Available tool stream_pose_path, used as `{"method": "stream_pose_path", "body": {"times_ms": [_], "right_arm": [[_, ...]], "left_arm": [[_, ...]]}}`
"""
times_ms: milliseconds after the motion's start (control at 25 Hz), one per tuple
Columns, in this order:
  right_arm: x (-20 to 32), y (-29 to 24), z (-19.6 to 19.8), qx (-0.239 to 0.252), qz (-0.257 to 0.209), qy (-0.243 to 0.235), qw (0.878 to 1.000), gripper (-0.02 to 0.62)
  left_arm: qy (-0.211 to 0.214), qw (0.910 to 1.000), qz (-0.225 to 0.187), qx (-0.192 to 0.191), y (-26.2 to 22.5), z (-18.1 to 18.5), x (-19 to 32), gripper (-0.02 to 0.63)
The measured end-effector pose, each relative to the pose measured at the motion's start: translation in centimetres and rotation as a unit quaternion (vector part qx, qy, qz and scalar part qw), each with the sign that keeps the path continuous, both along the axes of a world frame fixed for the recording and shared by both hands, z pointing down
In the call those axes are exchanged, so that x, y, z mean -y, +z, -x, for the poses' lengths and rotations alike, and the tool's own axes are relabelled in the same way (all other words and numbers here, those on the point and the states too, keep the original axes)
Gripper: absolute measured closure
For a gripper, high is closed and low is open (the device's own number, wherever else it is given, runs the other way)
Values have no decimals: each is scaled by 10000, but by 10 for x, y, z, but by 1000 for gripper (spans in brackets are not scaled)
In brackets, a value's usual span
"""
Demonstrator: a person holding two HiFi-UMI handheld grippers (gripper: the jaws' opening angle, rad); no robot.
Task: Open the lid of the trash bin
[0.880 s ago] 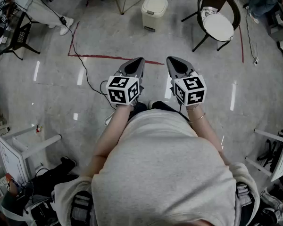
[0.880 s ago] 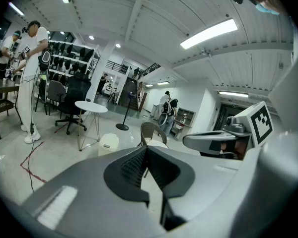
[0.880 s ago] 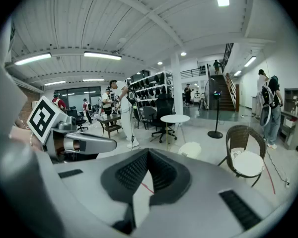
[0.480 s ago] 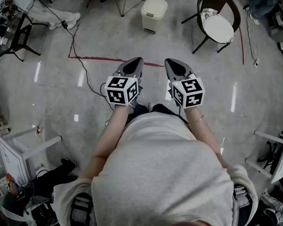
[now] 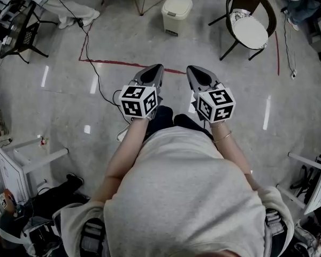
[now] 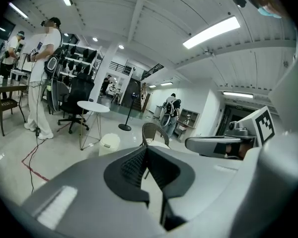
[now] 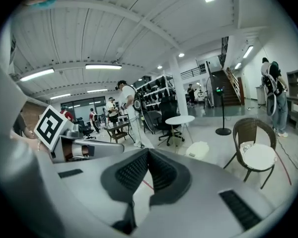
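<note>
Close to the body, at 6 o'clock, both tools are held side by side: the left gripper and the right gripper each have the 2 jaws pressed together, with nothing between them. Farther, at 12 o'clock, the trash bin stands beyond a red tape line, well apart from both tools, its lid down. I think the risk is a light bin: a push on the lid could slide or tip it on the glossy grey floor. A black cable at 10 o'clock could catch a foot. At 1 o'clock stands a chair.
</note>
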State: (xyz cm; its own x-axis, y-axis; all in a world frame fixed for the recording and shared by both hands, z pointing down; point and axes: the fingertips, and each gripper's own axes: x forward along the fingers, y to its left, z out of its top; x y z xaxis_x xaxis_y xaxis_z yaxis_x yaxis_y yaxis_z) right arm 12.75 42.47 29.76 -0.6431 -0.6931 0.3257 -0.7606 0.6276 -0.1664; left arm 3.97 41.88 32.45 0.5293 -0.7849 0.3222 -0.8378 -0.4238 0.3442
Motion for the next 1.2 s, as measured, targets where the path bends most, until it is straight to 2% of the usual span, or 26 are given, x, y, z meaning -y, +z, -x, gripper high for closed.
{"method": "stream_pose_path", "body": {"times_ms": [240, 440, 680, 1000, 1200], "right_arm": [[7, 6, -6, 196, 129, 61, 9997, 588], [37, 21, -3, 190, 272, 163, 9993, 588], [113, 28, 14, 156, 207, 382, 9989, 588], [227, 19, 66, 49, 177, 349, 9992, 588], [291, 17, 83, 53, 184, 589, 9981, 588]], "left_arm": [[19, 9999, 163, 26, 7, -7, 5, 600], [68, 9996, 258, -41, 19, -3, 31, 600], [236, 9981, 461, -343, 36, 7, 98, 600], [586, 9967, 427, -359, 23, 48, 222, 600], [851, 9948, 440, -341, 21, 65, 289, 600]]}}
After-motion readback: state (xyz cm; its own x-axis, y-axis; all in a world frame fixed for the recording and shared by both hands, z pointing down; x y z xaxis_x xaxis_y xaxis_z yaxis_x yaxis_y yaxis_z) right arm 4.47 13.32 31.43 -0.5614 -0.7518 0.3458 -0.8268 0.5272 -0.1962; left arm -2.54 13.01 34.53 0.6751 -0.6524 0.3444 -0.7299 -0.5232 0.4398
